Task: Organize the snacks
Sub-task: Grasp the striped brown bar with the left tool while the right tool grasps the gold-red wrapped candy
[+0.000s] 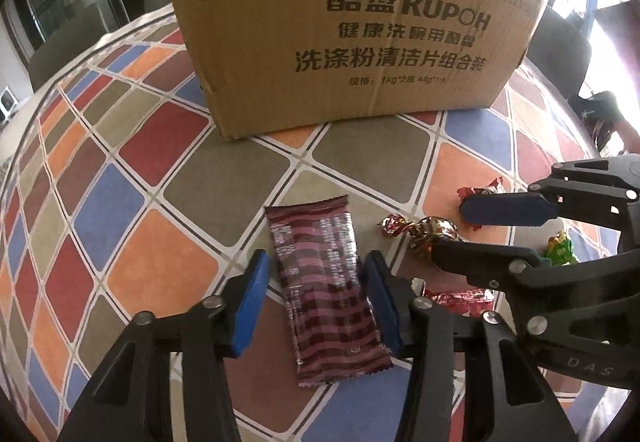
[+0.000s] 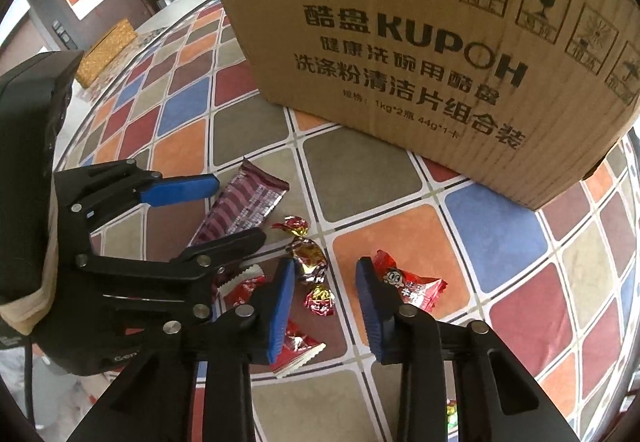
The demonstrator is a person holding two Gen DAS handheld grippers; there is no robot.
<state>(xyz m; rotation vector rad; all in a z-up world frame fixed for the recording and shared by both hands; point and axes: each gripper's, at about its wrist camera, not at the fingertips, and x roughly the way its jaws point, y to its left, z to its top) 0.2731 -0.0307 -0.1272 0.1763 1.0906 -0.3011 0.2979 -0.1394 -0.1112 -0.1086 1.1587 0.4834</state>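
Cardboard box stands at the far side of the table, its printed front wall facing both cameras and its bottom edge resting on the checkered tablecloth; open cloth lies between that edge and the snacks, and more stretches away to the left of the box. One long maroon striped snack bar lies flat between the blue pads of the left gripper, whose jaws stand wide on either side of it with a sliver of cloth showing beside each pad, so the bar is bracketed but not pinched. The right gripper is also spread wide, low over the small sweets: one gold-and-brown twisted candy sits just off its left pad, and one red packet with a cartoon face touches or slips behind its right pad, which of the two I cannot tell. Two more red wrappers show near the left pad, one with a zigzag edge partly under it and another beside the left gripper's finger. One green wrapper peeks out behind the right gripper in the left wrist view. The table's rounded rim curves along the left, with open floor beyond it, and a woven yellow mat lies far out there.
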